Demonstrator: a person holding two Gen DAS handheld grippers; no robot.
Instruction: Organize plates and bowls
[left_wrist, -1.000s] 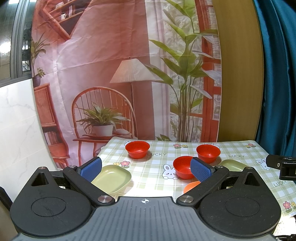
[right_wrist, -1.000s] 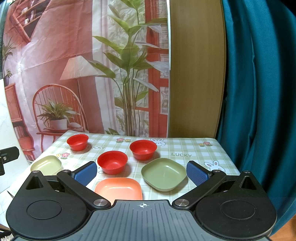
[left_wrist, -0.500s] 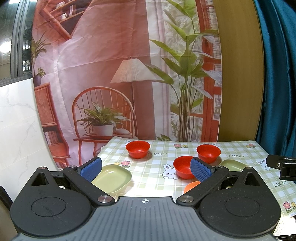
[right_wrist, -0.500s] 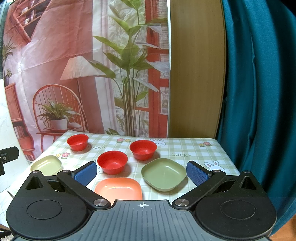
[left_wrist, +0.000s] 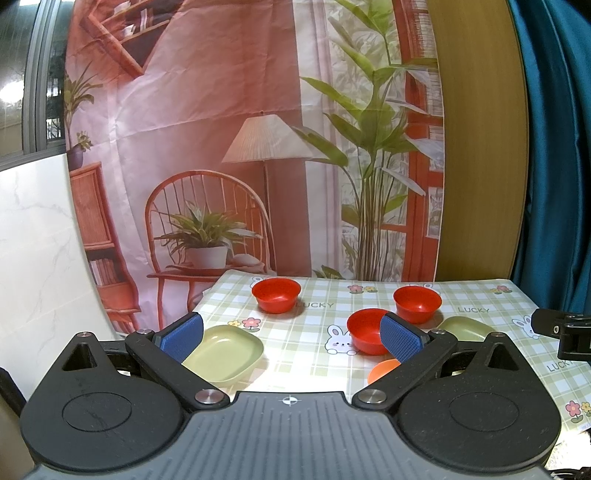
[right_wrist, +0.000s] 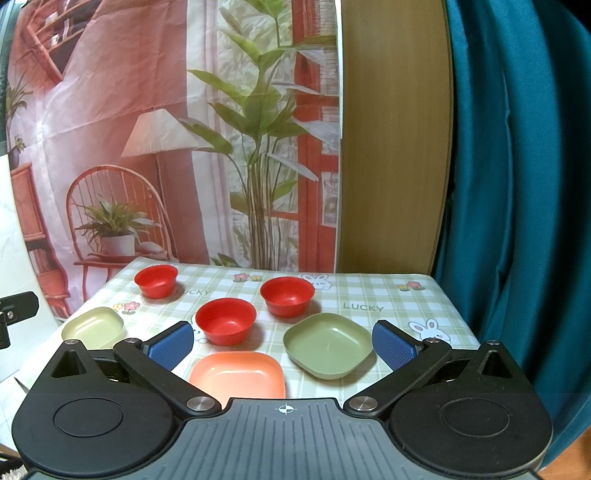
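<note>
Three red bowls and three square plates sit spread over the checked table (right_wrist: 388, 295), none stacked, so by my reading the sorting has not begun.

The near bowl (right_wrist: 226, 320) stands just beyond the coral plate (right_wrist: 238, 373). The right bowl (right_wrist: 287, 296) is behind and to its right, close to the far edge of the olive plate (right_wrist: 328, 343). The far bowl (right_wrist: 156, 280) sits alone toward the back left corner. The pale plate (right_wrist: 92, 326) lies at the left edge, well apart from the other two plates. Being round or near-square, none of these has a long axis to line up with.

The right gripper (right_wrist: 282, 341) is spread wide and carries nothing. The coral plate lies directly ahead of it and low between its blue pads (right_wrist: 170, 345), with the olive plate just inside the right pad. It is the nearer hand for those two plates and the two nearer bowls.

The left gripper (left_wrist: 291, 336) is likewise wide apart and empty. The pale plate (left_wrist: 225, 350) lies just beside its left pad, so this hand is nearer to it and to the far bowl (left_wrist: 276, 294). Both grippers hover short of the dishes, touching nothing.
</note>
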